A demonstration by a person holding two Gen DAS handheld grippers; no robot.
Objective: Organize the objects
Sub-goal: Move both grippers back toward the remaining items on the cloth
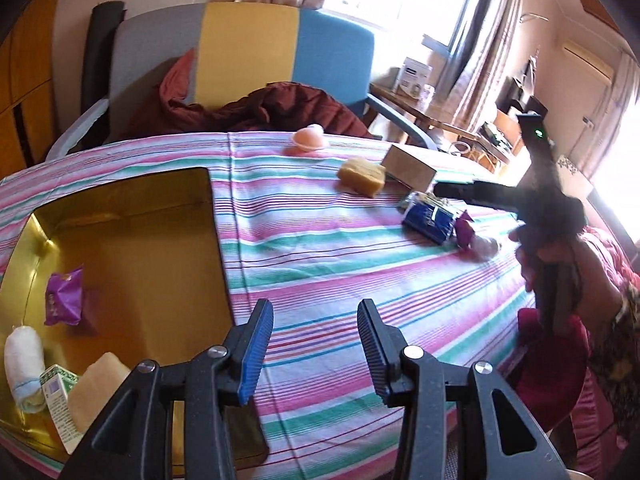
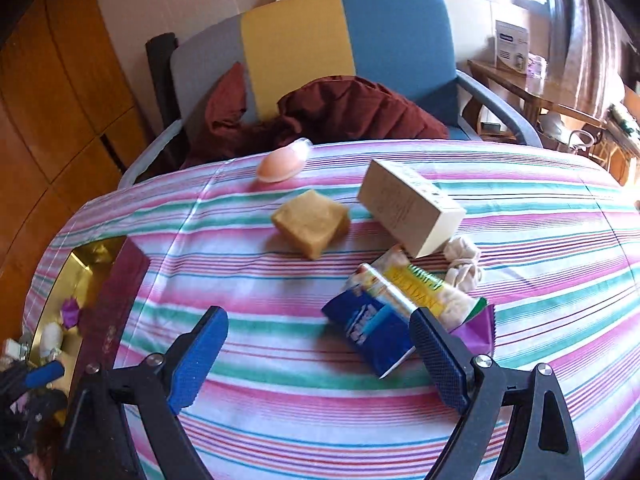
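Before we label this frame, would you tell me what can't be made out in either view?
- Purple packet, right wrist view: mostly hidden by the blue pack and a finger of the right gripper.
- Gold box, left wrist view: near corner covered by the left gripper.
- Print on the cardboard box: too small to read.

I count four things inside my gold tin (image 1: 120,204): one purple packet (image 1: 64,296), one white roll (image 1: 22,354), one small green-and-white box (image 1: 60,396), one pale block (image 1: 96,388). Outside the tin: one sponge (image 2: 311,222), one carton (image 2: 408,206), one peach soap case (image 2: 280,162), one blue packet (image 2: 368,328).
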